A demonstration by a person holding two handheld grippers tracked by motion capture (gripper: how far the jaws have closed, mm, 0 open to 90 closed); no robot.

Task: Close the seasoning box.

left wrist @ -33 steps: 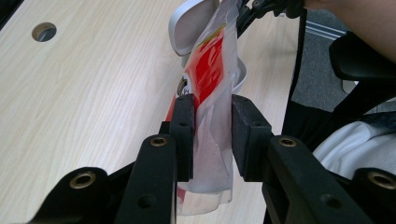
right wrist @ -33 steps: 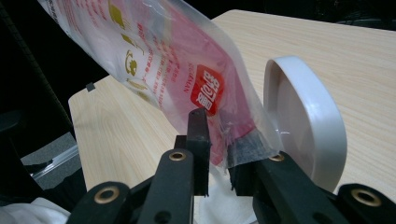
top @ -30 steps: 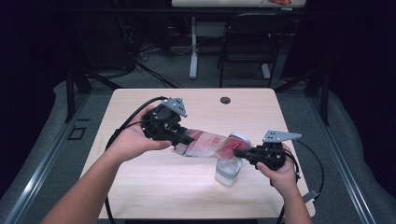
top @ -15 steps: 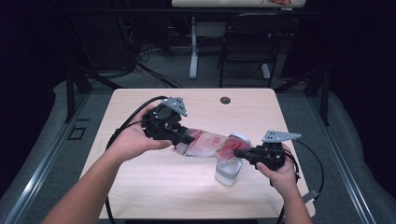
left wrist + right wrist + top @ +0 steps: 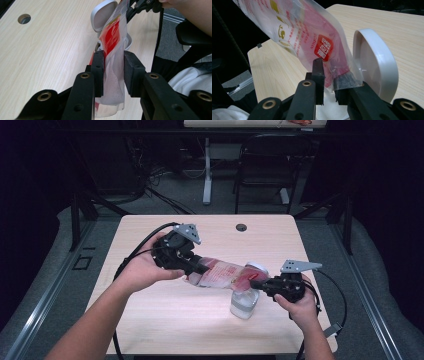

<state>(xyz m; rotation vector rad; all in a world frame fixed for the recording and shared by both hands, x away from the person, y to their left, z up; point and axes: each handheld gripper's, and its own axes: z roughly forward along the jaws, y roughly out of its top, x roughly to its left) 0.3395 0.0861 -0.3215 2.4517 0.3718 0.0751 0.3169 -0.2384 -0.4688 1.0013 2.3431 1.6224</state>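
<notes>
We hold a clear plastic pouch (image 5: 225, 275) with red and gold print between our two grippers, stretched out above the table (image 5: 150, 330), over its middle and toward the right edge. The left gripper (image 5: 197, 268) has its jaws closed on one end of the pouch; in the left gripper view the pouch (image 5: 110, 75) hangs between the two black pads (image 5: 98, 70), with white powder showing inside the clear lower part. The left pad presses the film, while the right pad sits just beside it, so the grip looks light. Our left hand (image 5: 145, 270) wraps the gripper body over the table's middle.

The right gripper (image 5: 257, 284) clamps the opposite end of the pouch. In the right gripper view the jaws pinch the pouch (image 5: 312, 45) at its lower edge, just below a red label with white characters, and the film is creased where the pads (image 5: 318, 72) meet it. Our right hand (image 5: 300, 305) holds this gripper near the table's right edge.

Under the pouch's right end stands a clear jar (image 5: 244, 302) with pale contents. Its white hinged lid (image 5: 377, 62) stands open and upright, just beside the pouch's lower end, and the pouch slopes down toward the jar's mouth. A small round hole (image 5: 241, 227) sits near the table's far edge.
</notes>
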